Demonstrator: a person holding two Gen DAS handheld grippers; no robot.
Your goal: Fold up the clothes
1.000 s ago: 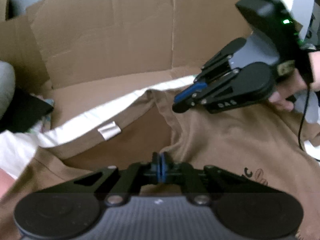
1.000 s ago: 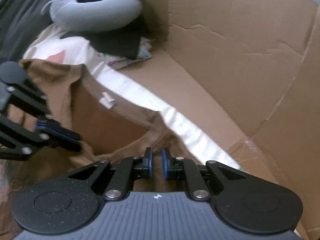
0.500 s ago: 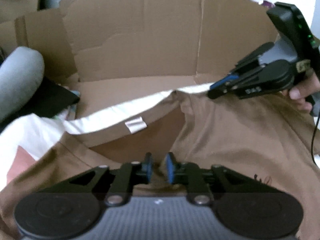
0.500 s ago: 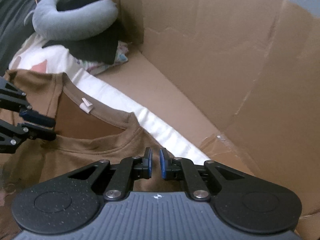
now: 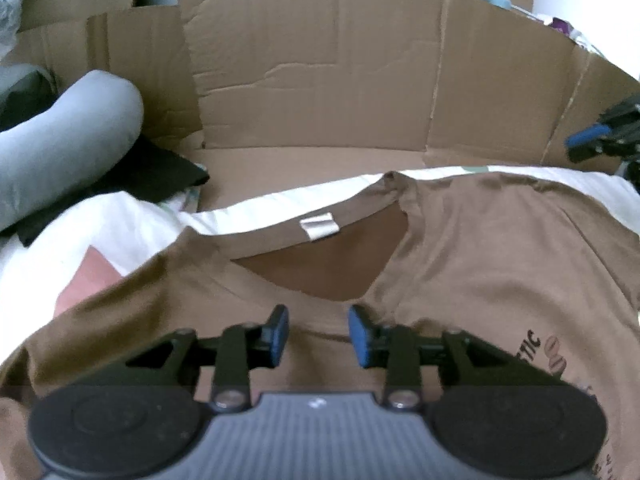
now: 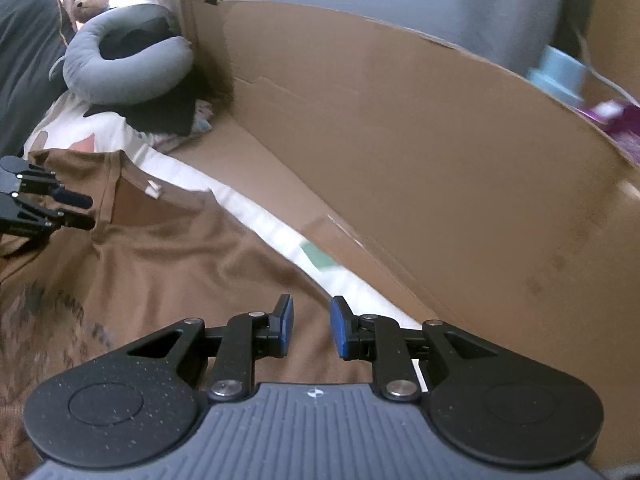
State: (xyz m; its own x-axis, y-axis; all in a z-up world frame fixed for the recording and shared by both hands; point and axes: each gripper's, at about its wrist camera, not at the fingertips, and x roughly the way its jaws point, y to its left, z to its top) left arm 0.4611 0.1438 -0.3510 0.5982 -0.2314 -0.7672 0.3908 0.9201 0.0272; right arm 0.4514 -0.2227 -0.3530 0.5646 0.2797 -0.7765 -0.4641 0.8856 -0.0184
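Note:
A brown T-shirt (image 5: 500, 264) with dark print lies spread flat on white bedding, its collar and white neck label (image 5: 318, 227) pointing toward the cardboard. My left gripper (image 5: 318, 334) is open above the shirt just below the neckline, with nothing between its blue pads. My right gripper (image 6: 311, 326) is open too, over the shirt's (image 6: 192, 264) shoulder edge near the white sheet. The right gripper's tips (image 5: 600, 138) show at the far right of the left wrist view. The left gripper (image 6: 60, 210) shows at the left edge of the right wrist view.
A flattened cardboard wall (image 5: 320, 80) stands behind the shirt and runs along the right side (image 6: 440, 168). A grey neck pillow (image 6: 128, 64) on black cloth (image 5: 152, 172) lies at the back left. White bedding (image 5: 100, 232) lies under the shirt.
Both grippers opened and let go of the shirt's neckline. They drew apart, the right one moving off to the right, and the shirt now lies flat.

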